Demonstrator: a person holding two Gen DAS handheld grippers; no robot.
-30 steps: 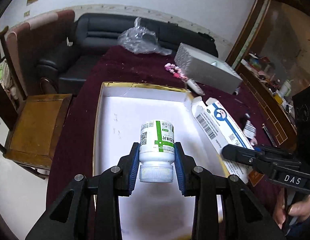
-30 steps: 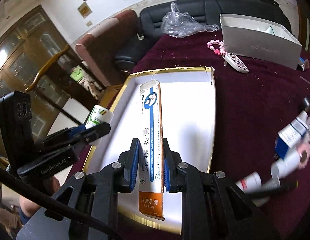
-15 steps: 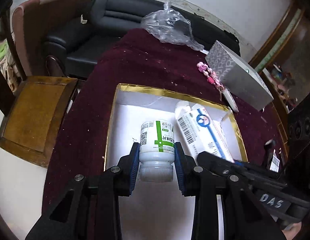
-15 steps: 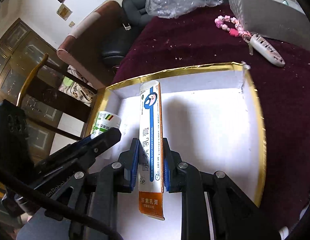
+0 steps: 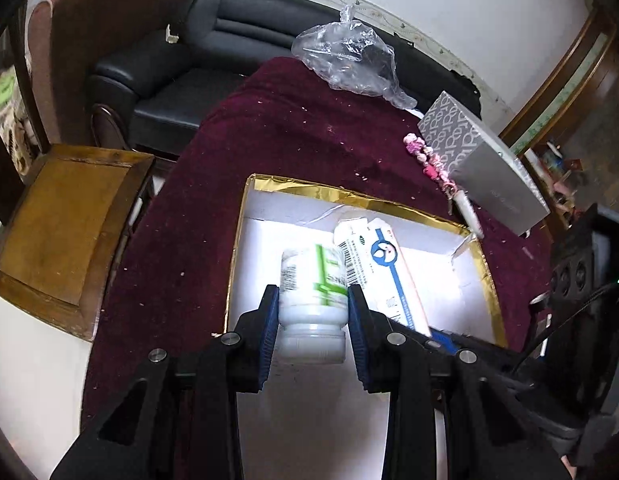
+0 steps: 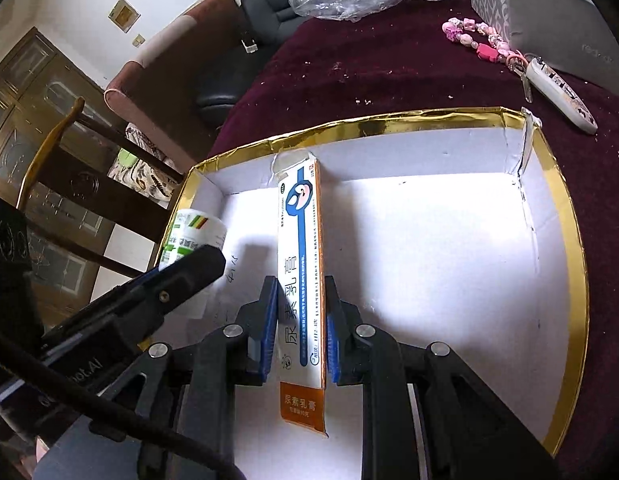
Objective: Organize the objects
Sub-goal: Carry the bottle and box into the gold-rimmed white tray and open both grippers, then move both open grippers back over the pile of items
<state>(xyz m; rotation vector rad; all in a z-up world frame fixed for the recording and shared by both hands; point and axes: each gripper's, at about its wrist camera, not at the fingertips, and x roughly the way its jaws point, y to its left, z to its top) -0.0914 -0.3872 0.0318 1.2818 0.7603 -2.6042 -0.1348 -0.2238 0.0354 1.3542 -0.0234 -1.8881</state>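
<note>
Progress: your left hand-held gripper [image 5: 312, 330], clamping the bottle [image 5: 312, 296], and right hand-held gripper [image 6: 300, 330], clamping the carton [image 6: 300, 280], have dropped into the tray [image 6: 565, 216]; release looks next.

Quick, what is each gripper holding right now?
Left gripper: shut on the white plastic pill bottle with the green label.
Right gripper: shut on the long white, blue and orange cardboard ointment box.
</note>
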